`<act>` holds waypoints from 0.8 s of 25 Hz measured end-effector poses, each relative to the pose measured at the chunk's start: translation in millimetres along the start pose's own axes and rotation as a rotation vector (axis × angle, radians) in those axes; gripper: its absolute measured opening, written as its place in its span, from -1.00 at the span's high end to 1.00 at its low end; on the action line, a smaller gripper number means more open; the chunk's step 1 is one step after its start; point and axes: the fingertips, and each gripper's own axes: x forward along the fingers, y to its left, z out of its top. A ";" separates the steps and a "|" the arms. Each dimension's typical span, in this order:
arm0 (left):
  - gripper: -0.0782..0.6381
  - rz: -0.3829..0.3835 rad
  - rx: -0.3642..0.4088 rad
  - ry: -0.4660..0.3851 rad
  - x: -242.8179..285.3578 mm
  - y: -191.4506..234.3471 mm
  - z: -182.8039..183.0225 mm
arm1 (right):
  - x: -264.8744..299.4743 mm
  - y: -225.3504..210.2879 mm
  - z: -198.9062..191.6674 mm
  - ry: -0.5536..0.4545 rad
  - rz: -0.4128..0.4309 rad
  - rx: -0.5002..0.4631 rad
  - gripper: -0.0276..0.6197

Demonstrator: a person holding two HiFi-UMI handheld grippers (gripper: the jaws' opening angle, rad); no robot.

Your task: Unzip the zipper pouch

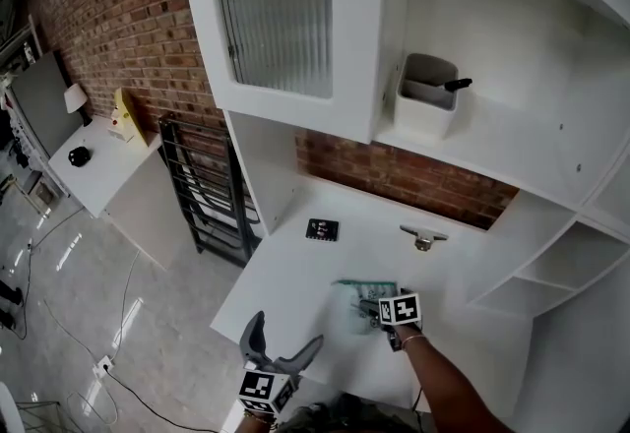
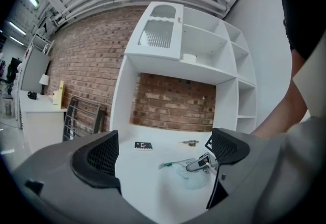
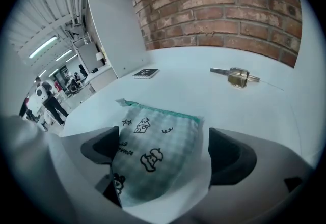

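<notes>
A pale green checked zipper pouch (image 1: 350, 306) with small black drawings lies flat on the white desk (image 1: 295, 274). In the right gripper view the pouch (image 3: 153, 167) fills the space between the wide-apart jaws, its teal zipper edge (image 3: 158, 110) on the far side. My right gripper (image 1: 372, 311) is open around the pouch's near end. My left gripper (image 1: 283, 338) hangs open and empty off the desk's front edge, well left of the pouch. From the left gripper view (image 2: 160, 154) the pouch (image 2: 192, 178) and the right gripper (image 2: 202, 163) show ahead.
A black marker card (image 1: 322, 229) and a metal key-like piece (image 1: 423, 239) lie farther back on the desk. A brick wall (image 1: 394, 175) backs the alcove. Above are a glass-door cabinet (image 1: 276, 8) and a shelf with a white bin (image 1: 426, 96). A black rack (image 1: 207, 190) stands left.
</notes>
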 end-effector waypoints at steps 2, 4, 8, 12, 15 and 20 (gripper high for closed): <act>-0.80 0.004 -0.001 -0.001 0.5 1.9 0.9 | 2.8 0.8 -4.4 0.019 0.002 0.022 -0.71; -0.80 0.009 0.002 0.000 0.6 4.7 2.1 | 4.2 3.7 -7.1 0.030 0.008 0.030 -0.60; -0.80 0.021 0.000 0.003 0.6 10.0 3.2 | 4.9 8.6 -6.8 0.037 0.011 0.007 -0.32; -0.80 0.025 -0.003 0.008 1.7 13.1 1.2 | 5.6 11.3 -3.5 0.021 0.001 -0.027 0.01; -0.80 0.026 -0.006 0.011 2.8 14.0 -0.6 | 4.1 12.4 -0.8 0.001 -0.009 -0.062 0.21; -0.80 -0.001 -0.011 0.010 3.7 5.7 0.7 | -1.5 9.7 1.7 -0.047 -0.037 -0.081 0.38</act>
